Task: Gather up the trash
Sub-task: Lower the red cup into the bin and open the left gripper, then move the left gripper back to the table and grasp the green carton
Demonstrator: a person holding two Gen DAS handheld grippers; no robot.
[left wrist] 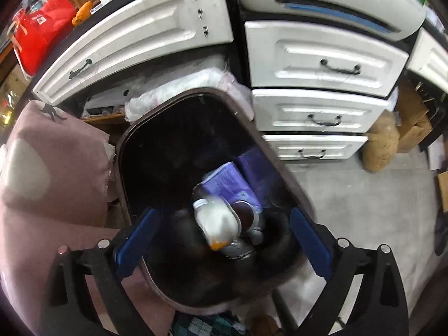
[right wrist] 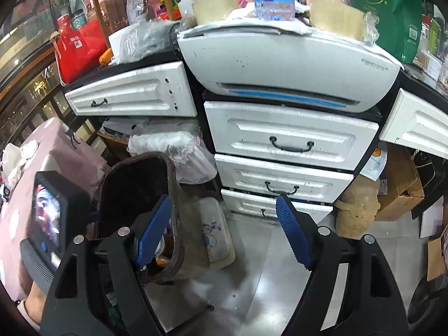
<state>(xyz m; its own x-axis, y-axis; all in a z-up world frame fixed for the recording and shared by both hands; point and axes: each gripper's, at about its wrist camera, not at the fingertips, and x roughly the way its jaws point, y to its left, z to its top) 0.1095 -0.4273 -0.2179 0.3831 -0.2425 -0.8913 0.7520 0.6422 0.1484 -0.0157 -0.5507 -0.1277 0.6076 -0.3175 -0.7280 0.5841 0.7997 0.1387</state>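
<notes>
Trash is seen low in the left wrist frame: a blurred white bottle (left wrist: 217, 219) inside the dark bin (left wrist: 168, 145), between the widely spread, empty left gripper (left wrist: 224, 240). In the right wrist view, the right gripper (right wrist: 224, 229) is spread wide, nothing held, bin (right wrist: 172, 196) at lower left, white drawers (right wrist: 288, 140) at centre.

Blurred white bottle (left wrist: 217, 219) inside dark bin (left wrist: 145, 145)

Blurry white bottle (left wrist: 217, 219) w/ trash in bin (left wrist: 156, 117)
</notes>
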